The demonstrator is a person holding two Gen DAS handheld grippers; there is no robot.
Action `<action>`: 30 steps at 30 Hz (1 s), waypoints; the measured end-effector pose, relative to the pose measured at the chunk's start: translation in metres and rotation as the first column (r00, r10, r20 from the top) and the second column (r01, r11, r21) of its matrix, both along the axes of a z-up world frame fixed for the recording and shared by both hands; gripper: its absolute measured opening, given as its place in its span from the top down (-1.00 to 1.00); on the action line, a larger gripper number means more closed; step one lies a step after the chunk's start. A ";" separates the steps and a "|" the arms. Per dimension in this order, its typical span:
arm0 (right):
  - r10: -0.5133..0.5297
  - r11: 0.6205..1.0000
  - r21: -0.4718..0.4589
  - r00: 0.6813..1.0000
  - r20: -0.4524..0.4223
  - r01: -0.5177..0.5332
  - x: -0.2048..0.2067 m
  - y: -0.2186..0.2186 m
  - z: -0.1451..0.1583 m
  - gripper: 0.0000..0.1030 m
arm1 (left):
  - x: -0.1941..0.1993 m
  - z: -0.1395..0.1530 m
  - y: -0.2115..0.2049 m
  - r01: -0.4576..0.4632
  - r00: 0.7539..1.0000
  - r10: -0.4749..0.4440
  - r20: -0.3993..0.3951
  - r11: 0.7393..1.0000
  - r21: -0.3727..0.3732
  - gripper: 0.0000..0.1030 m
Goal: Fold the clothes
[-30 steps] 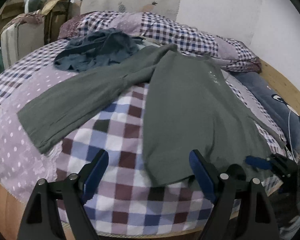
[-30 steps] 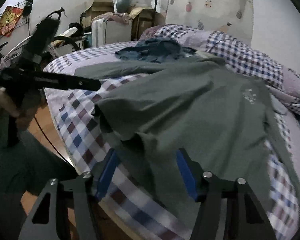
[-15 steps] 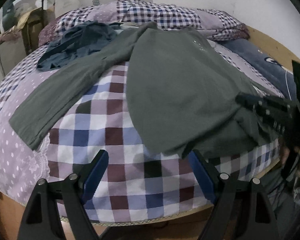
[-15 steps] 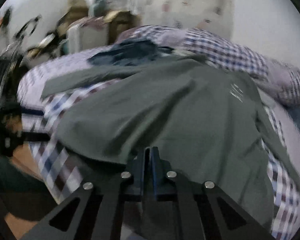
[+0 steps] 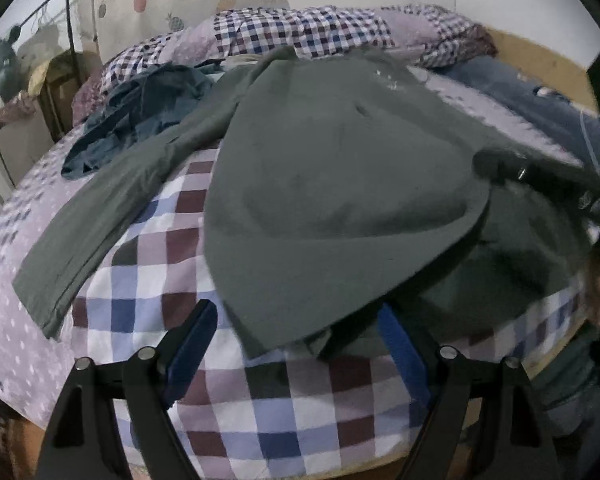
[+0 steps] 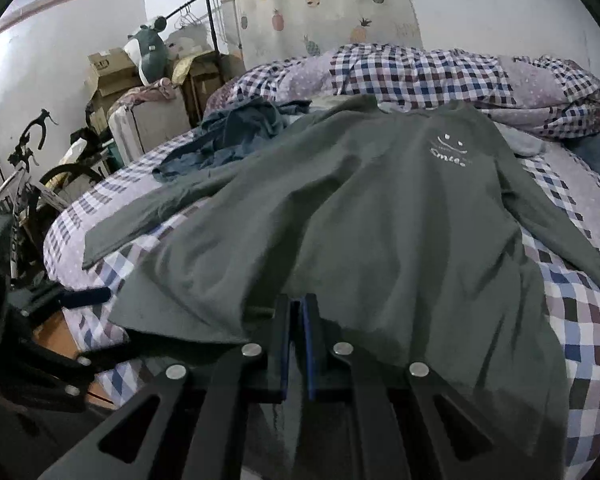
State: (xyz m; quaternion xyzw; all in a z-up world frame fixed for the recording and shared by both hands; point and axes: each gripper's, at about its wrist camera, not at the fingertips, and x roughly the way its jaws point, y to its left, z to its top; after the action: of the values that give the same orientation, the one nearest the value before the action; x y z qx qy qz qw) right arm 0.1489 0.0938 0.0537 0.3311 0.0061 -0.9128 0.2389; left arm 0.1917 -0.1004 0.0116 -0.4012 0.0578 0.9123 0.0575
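**Green long-sleeved shirt gripped at its hem on a checked bed**

A grey-green long-sleeved shirt lies face up on a bed covered by a purple, blue and white checked quilt. Its long axis runs from the hem, at the near edge of the bed, away to the collar by the pillows; one sleeve stretches out flat to the left.

The right gripper has its two blue-padded fingers pressed together on the shirt's hem, pinching the cloth, which is lifted and bunched there. The left gripper hangs with its fingers spread wide and holds nothing. The hem's other corner hangs just ahead of it, between the two pads but touching neither.

So the free corner lies directly ahead of the left fingers, the nearer hand for taking it.

A crumpled blue garment sits beyond the outstretched sleeve, apart from both grippers.
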 end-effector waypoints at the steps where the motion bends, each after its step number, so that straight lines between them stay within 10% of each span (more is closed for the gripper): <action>1: -0.002 1.000 -0.006 1.000 -0.006 0.001 0.000 0.001 0.002 0.91 | -0.002 -0.002 0.002 -0.007 1.000 0.007 -0.003 1.000 -0.017 -0.66; 15: -0.023 0.997 -0.067 1.000 -0.001 0.022 0.003 0.025 0.005 0.86 | -0.009 -0.002 -0.038 -0.151 0.988 0.151 0.009 0.986 0.068 0.35; 20: 0.055 0.996 -0.067 0.998 0.010 -0.054 0.023 0.021 -0.003 0.82 | -0.005 0.007 -0.050 -0.157 0.987 0.161 -0.005 0.971 0.181 0.37; 24: 0.104 0.994 -0.030 0.994 -0.017 -0.104 0.046 0.012 -0.009 0.42 | -0.002 0.019 -0.059 -0.156 0.983 0.176 -0.043 0.943 0.292 0.37; 30: 0.121 0.992 0.042 0.992 -0.028 -0.120 0.055 0.004 -0.016 0.16 | -0.012 0.004 -0.047 -0.179 0.984 0.170 0.059 0.959 0.222 0.32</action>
State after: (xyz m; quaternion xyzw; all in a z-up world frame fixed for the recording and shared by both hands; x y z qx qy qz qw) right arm 0.2040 0.0979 0.0373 0.3209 0.0479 -0.9014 0.2867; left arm 0.1797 -0.1470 0.0157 -0.4134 -0.0832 0.9065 0.0231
